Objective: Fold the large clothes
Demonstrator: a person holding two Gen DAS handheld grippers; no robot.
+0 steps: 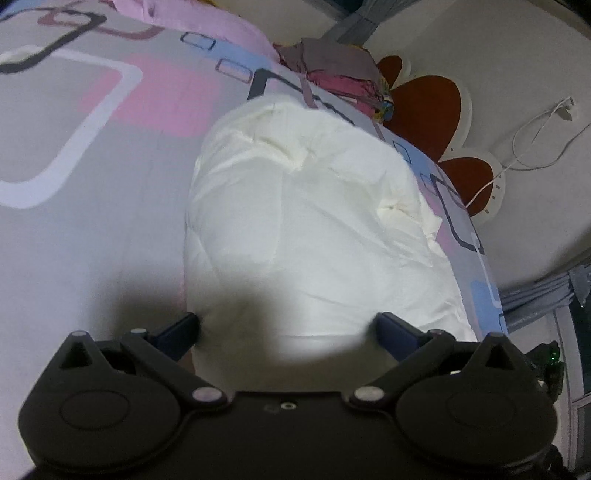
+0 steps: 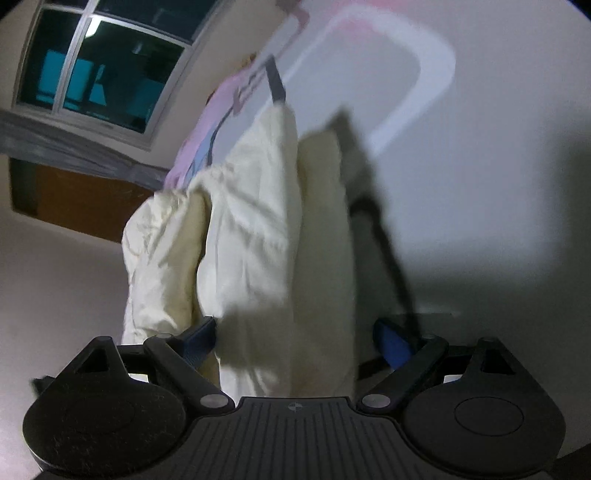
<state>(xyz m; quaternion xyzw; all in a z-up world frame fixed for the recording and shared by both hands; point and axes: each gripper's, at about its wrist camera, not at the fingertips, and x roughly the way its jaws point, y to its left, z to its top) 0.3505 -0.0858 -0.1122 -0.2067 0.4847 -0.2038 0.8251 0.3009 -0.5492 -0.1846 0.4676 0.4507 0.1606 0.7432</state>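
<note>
A cream-white padded garment (image 1: 314,221) lies folded into a thick bundle on a patterned bedsheet (image 1: 92,184). My left gripper (image 1: 288,326) hangs just over its near end, jaws spread wide, with the cloth lying below and between the fingers but not pinched. In the right wrist view the same garment (image 2: 251,236) shows as stacked folds running away from me. My right gripper (image 2: 295,332) is open too, its fingers apart on either side of the garment's near edge, and its pads do not press the cloth.
A pile of folded pink and brown clothes (image 1: 340,74) sits at the far edge of the bed. A red-brown headboard (image 1: 432,107) and a white cable (image 1: 532,147) are against the wall. A pink quilt (image 1: 207,26) lies at the back. A window (image 2: 99,62) shows at upper left.
</note>
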